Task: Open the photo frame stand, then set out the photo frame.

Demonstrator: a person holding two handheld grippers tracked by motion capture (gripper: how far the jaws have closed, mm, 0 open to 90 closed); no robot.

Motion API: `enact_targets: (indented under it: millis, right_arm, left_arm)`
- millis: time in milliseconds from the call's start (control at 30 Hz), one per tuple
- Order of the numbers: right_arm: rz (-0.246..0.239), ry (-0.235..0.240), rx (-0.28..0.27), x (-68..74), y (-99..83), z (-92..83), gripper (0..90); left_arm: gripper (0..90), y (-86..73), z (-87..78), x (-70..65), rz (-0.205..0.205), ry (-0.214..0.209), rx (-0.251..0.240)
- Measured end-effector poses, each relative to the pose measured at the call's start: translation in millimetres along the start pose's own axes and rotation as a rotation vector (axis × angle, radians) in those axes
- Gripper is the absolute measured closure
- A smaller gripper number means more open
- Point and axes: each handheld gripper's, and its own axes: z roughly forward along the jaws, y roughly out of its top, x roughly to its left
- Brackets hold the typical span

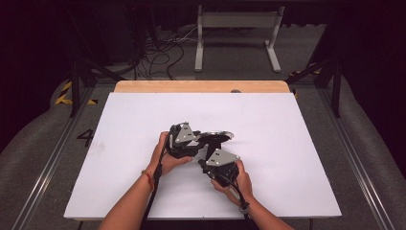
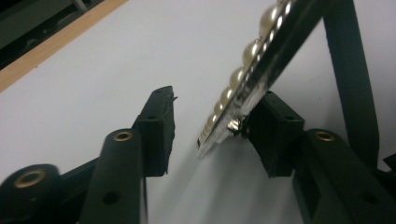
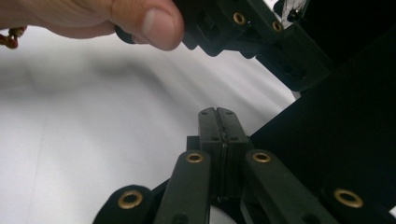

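Note:
A flat black piece [image 1: 216, 138] with a shiny rim is held up off the white table between both grippers at mid-table. In the left gripper view its edge [image 2: 252, 51] carries a row of pearl-like beads and runs between the jaws, resting against the right-hand one. My left gripper [image 1: 202, 140] [image 2: 215, 100] is open around that edge. My right gripper [image 1: 207, 152] [image 3: 217, 112] has its jaws pressed shut, and I cannot see anything between them. A broad black surface [image 3: 336, 135] rises just to its right. The left gripper [image 3: 261, 32] and a thumb [image 3: 154, 21] show beyond.
The white board [image 1: 143, 182] covers a table with a wooden far edge [image 1: 201, 86]. On the floor behind stand a white metal frame [image 1: 237, 21] and loose cables [image 1: 158, 52]. Metal rails [image 1: 354, 158] run along both sides.

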Motion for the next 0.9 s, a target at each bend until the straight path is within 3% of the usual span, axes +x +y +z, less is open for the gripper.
enact_targets:
  millis: [167, 400, 633, 733, 900]
  right_arm:
    - [0.010, 0.013, 0.004, -1.9, 0.5, 0.6, 90.0]
    - [0.002, 0.024, 0.012, -1.1, 0.3, 3.4, 90.0]
    - [0.010, 0.033, 0.011, -3.6, 1.4, 0.6, 90.0]
    - [0.007, 0.037, 0.021, -1.2, 4.7, 2.3, 90.0]
    - [-0.003, 0.036, 0.021, 4.5, 7.9, 3.1, 90.0]
  left_arm:
    - [47.0, 5.7, -2.7, -3.0, 0.033, 0.016, -0.025]
    - [63.6, 6.1, 4.5, -8.0, 0.062, -0.013, 0.007]
    - [65.7, 6.3, 3.2, -7.2, 0.071, -0.016, 0.020]
    - [70.5, 6.2, 1.5, -7.5, 0.068, -0.038, 0.035]
    - [72.5, 6.5, -1.0, -9.6, 0.081, -0.031, 0.051]
